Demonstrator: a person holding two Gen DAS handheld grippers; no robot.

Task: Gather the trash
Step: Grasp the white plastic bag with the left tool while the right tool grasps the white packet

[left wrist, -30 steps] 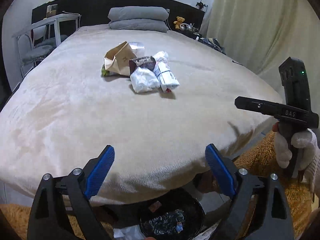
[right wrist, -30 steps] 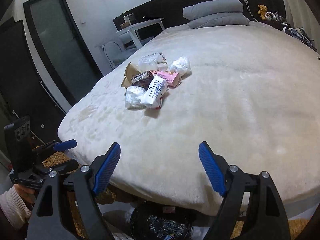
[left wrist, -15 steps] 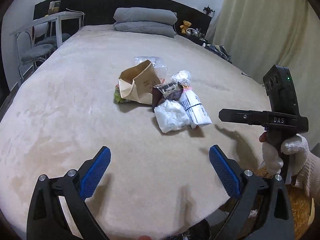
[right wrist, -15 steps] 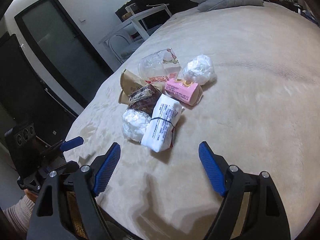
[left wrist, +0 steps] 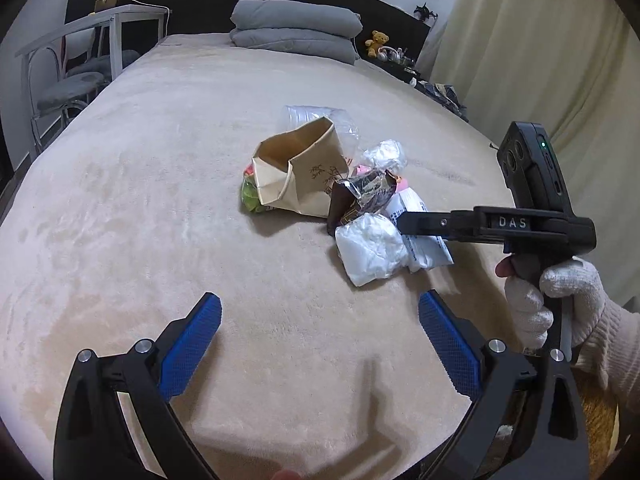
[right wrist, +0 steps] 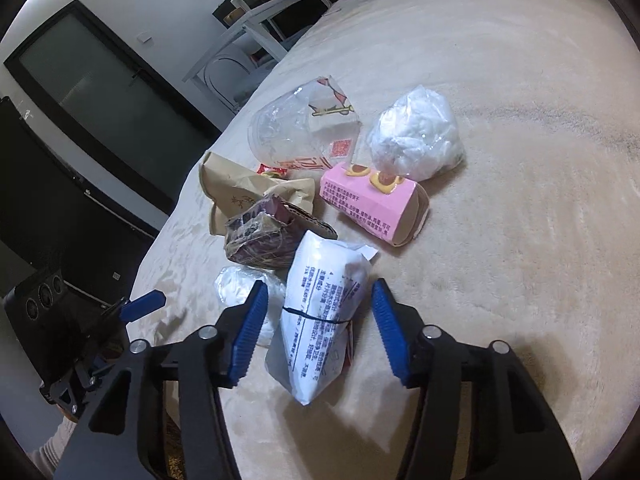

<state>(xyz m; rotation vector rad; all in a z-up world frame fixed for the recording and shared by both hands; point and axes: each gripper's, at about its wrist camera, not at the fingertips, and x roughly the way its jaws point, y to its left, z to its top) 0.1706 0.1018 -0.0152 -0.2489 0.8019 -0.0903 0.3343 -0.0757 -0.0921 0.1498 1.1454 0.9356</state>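
A heap of trash lies on the beige bed (left wrist: 160, 200). It holds a brown paper bag (left wrist: 298, 172), a dark wrapper (right wrist: 256, 240), a pink carton (right wrist: 372, 204), a clear plastic bag (right wrist: 300, 124), two white crumpled wads (right wrist: 416, 132) (left wrist: 370, 248) and a white printed packet (right wrist: 320, 312). My right gripper (right wrist: 318, 330) is open with its blue fingers on either side of the white printed packet, not touching it. My left gripper (left wrist: 320, 340) is open and empty over bare bed, short of the heap.
Grey pillows (left wrist: 296, 36) lie at the bed's head. A white desk and chair (left wrist: 76, 64) stand to the left of the bed, a curtain (left wrist: 540, 60) to the right. A dark door (right wrist: 100, 92) is beyond the bed's left side.
Both grippers have moved forward from the bed's foot over the bed toward the heap. The right gripper's jaws have narrowed around the white printed packet. The bin below has left view.
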